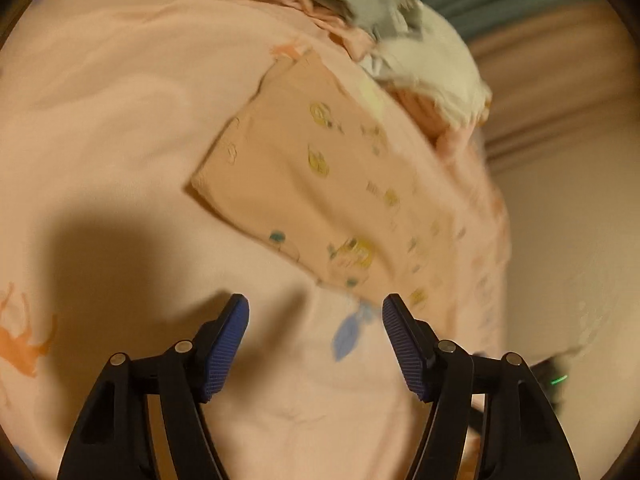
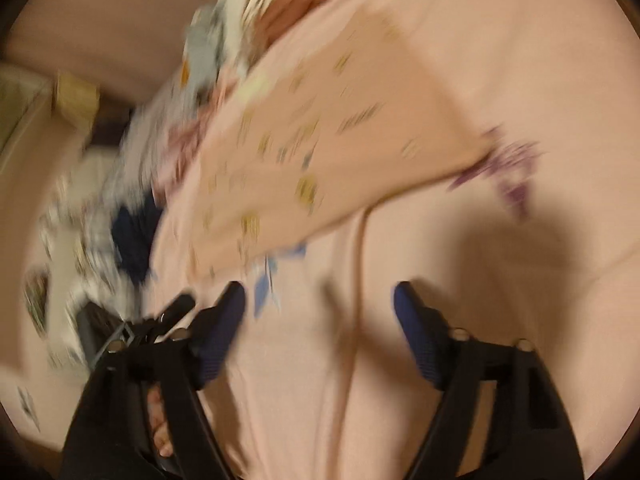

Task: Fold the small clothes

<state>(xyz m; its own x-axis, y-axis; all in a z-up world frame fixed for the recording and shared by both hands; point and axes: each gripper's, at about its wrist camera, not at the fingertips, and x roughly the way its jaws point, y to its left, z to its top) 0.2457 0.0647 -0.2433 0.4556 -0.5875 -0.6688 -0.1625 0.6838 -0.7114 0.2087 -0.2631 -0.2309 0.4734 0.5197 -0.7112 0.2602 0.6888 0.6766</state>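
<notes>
Left hand-held gripper (image 1: pixel 316 340) and right hand-held gripper (image 2: pixel 318 328), both open and empty, hover above the folded pink garment (image 1: pixel 320 184); I'd pinch its near edge squarely.

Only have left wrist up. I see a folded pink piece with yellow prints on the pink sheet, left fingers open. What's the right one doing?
Observer: The right gripper is open too, holding nothing, over bare pink sheet just short of the folded pink piece.
Operator: Anything on that side I can't see?
Observer: Yes, a dark navy garment lies in the unfolded pile, on the far side of the folded piece from your sheet view.
Operator: Is the right view sharp?
Observer: No, heavily motion-blurred; a purple print on the sheet is smeared.
</notes>
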